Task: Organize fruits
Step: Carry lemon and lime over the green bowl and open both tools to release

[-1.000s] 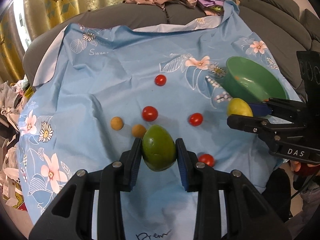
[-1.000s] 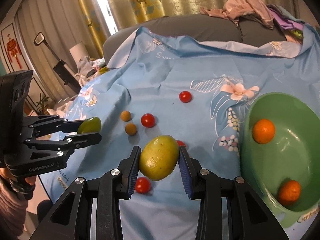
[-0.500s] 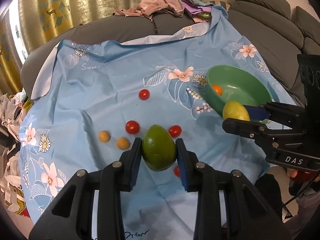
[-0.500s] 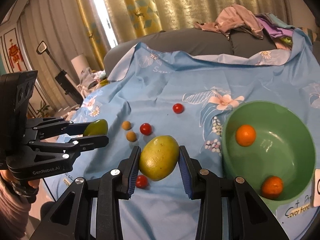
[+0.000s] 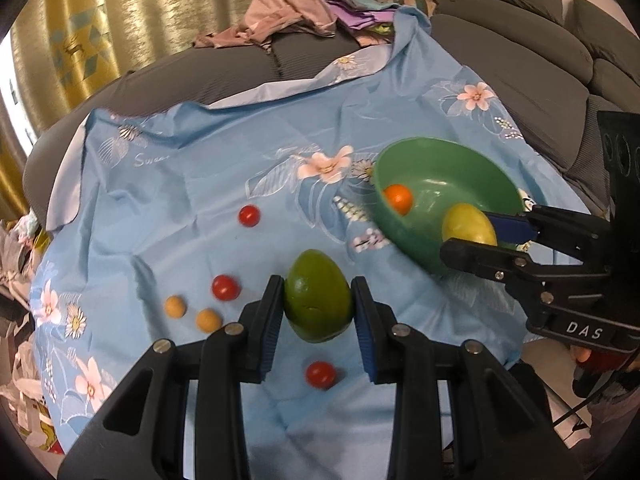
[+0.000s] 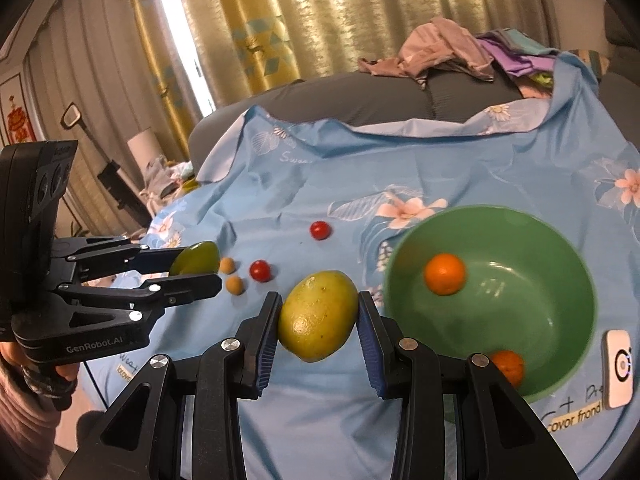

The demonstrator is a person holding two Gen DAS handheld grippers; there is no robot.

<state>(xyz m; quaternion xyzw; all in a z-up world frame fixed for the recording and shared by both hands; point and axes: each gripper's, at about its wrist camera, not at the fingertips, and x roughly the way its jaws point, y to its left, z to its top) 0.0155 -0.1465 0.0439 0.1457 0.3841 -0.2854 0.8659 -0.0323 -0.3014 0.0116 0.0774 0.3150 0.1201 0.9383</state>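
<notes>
Carried nearer the green bowl [image 6: 560,240] since a second ago: green mango [image 5: 318,296] pinched in left gripper [image 5: 318,308], yellow mango [image 6: 318,316] pinched in right gripper [image 6: 318,320], both clear of the blue floral cloth [image 5: 180,200]. Two oranges [image 6: 445,274] in bowl. Cherry tomatoes [image 5: 226,287] loose on cloth. Readable: "GenRobot.AI", "DAS", "Swee" on cloth.

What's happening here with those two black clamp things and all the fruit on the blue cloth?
A person holds a gripper in each hand, sorting fruit. The left gripper is shut on a dark green oval fruit; the right gripper is shut on a yellow-green oval fruit, close to the green plastic bowl, which holds two small oranges. Red cherry tomatoes lie on the flowered blue cloth.
</notes>
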